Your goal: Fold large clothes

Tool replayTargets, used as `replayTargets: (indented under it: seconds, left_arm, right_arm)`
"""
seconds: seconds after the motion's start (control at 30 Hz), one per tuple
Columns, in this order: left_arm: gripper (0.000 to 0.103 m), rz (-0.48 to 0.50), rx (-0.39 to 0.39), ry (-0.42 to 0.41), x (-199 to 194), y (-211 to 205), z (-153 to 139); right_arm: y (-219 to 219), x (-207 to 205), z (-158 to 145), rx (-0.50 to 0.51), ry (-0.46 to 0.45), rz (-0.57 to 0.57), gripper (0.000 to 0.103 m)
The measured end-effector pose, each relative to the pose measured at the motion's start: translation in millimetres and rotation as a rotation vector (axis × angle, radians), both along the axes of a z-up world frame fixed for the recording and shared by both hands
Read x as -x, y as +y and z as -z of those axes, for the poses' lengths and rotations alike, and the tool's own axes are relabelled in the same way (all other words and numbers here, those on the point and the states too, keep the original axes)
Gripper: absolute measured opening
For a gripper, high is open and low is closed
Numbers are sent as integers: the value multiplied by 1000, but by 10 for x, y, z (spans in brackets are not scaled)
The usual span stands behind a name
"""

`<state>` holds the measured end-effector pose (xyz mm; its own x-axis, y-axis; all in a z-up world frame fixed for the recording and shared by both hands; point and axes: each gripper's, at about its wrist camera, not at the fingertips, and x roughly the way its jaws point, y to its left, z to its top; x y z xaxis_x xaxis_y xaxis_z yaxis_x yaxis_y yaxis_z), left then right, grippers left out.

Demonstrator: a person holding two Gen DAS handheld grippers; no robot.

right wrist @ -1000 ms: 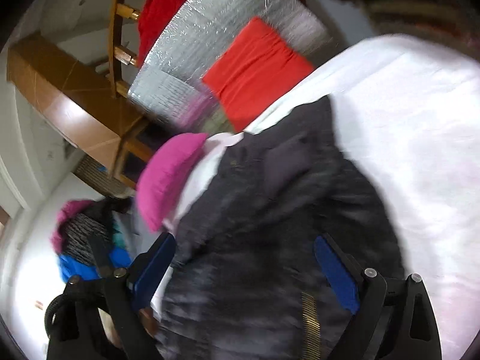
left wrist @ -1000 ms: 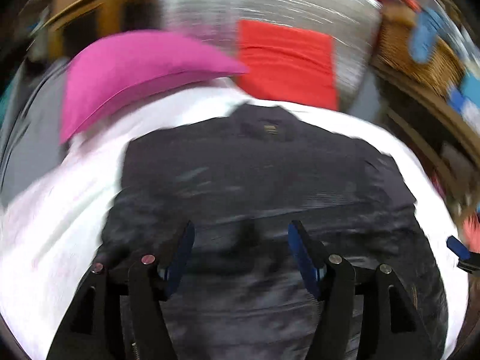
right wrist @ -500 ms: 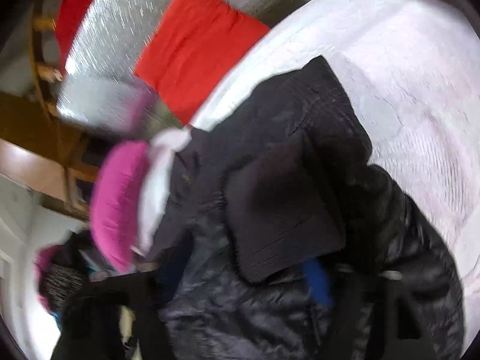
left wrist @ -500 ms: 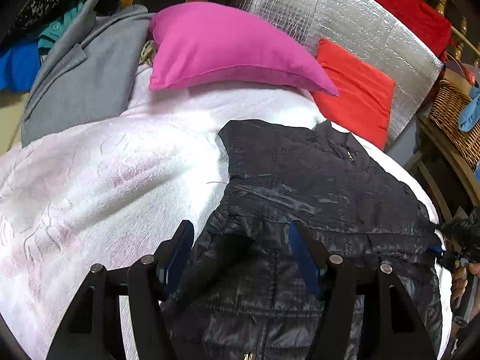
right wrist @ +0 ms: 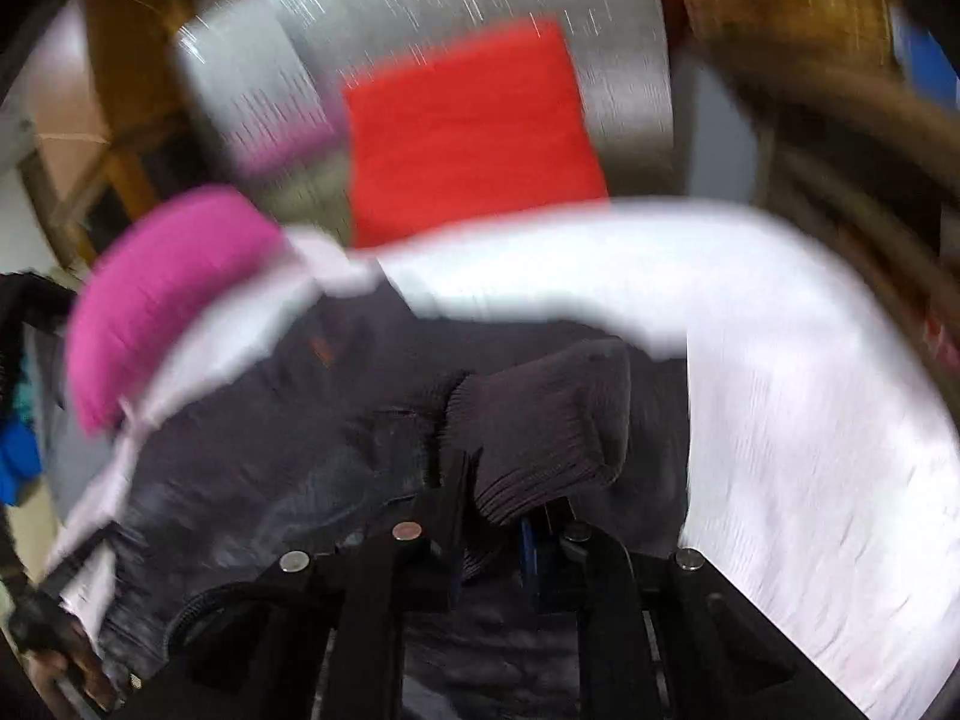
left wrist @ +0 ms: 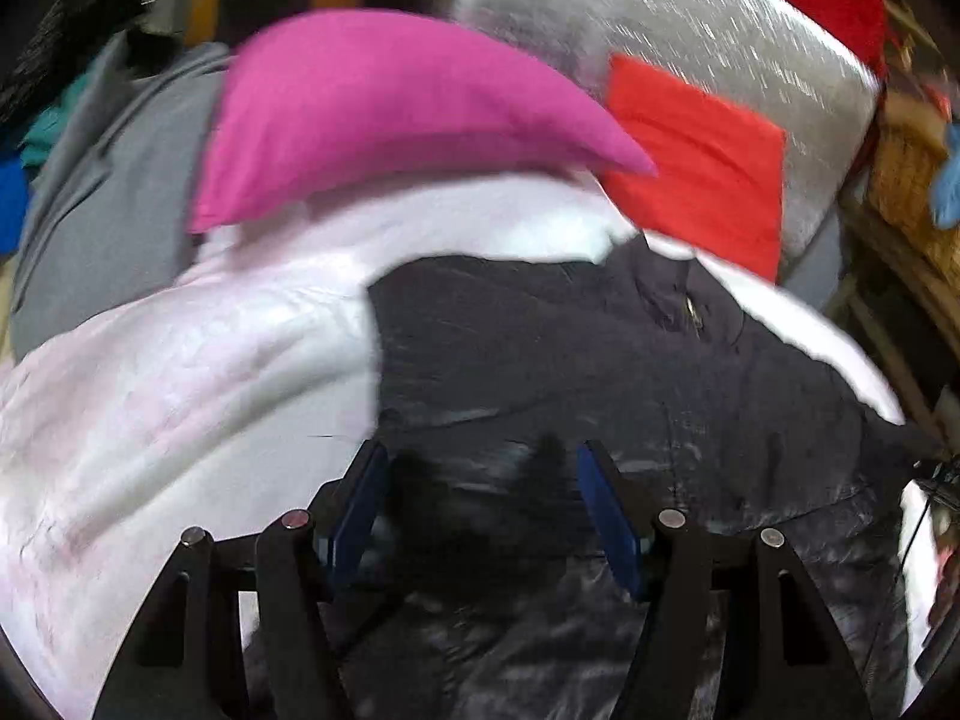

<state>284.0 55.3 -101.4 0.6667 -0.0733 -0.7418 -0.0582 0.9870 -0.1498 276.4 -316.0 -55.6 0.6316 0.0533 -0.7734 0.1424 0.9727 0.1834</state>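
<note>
A black quilted jacket (left wrist: pixel 600 360) lies spread on a bed with a white cover (left wrist: pixel 180 390). My left gripper (left wrist: pixel 480 498) is open, its blue pads on either side of a fold of the jacket near its left edge. In the right wrist view my right gripper (right wrist: pixel 498 516) is shut on the jacket's ribbed knit cuff (right wrist: pixel 540 426), which bulges up above the fingers. The jacket body (right wrist: pixel 270 450) lies to the left of the cuff. Both views are blurred by motion.
A pink pillow (left wrist: pixel 372 108) and a red cushion (left wrist: pixel 696 150) lie at the head of the bed against a silver foil panel (left wrist: pixel 720 30). A grey coat (left wrist: pixel 108 180) lies at the left. A wicker basket (left wrist: pixel 900 180) stands at the right.
My right gripper has closed on the sleeve cuff and swung round toward the head of the bed. My left gripper has moved up over the jacket's left edge, still open.
</note>
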Motion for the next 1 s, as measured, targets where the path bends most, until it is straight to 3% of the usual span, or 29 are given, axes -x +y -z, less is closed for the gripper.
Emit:
replayTargets:
  seconds: [0.07,0.13,0.17,0.2,0.23,0.27,0.33,0.43,0.57,0.77,0.9,1.0]
  left_arm:
    - [67,-5,-71,70,-132,-96,151]
    - [67,11,-144,71,-176,-184,225]
    - [67,16,-164,69,-187,-209,223]
    - [67,17,-171,69,-189,-214,207]
    - [67,12,-148,70,-181,-184,167]
    - [67,6,-128,68,-173,-157,132]
    - [67,-11,-86,46,-115,-77,34]
    - [67,-29,-64,-11,-32,-84,-121]
    - [67,10,-94,-6,-54,-299,-113]
    - [69,14,-114,38,-139,-414,136]
    - [69,18,-126,45,-158,-434,148]
    - [70,24,-135,42,-169,-446,162]
  right_arm:
    - [-38,13,166,-21,21,5,16]
    - [-81,53,185,-42,12,1,21]
    - [-97,51,187,-41,29,-2,34]
    - [-101,49,177,-41,40,0,61]
    - [-142,83,136,-56,31,3,74]
    - [-199,144,69,-83,6,1,79]
    - [-289,291,-54,-97,-21,26,79]
    - [-248,474,-283,-111,-131,68,79]
    - [163,415,-461,-111,-199,-51,80]
    - [849,-7,-118,41,-123,-200,80]
    - [888,-158,330,135,25,-174,80]
    - [840,-162,424,164,32,-156,81]
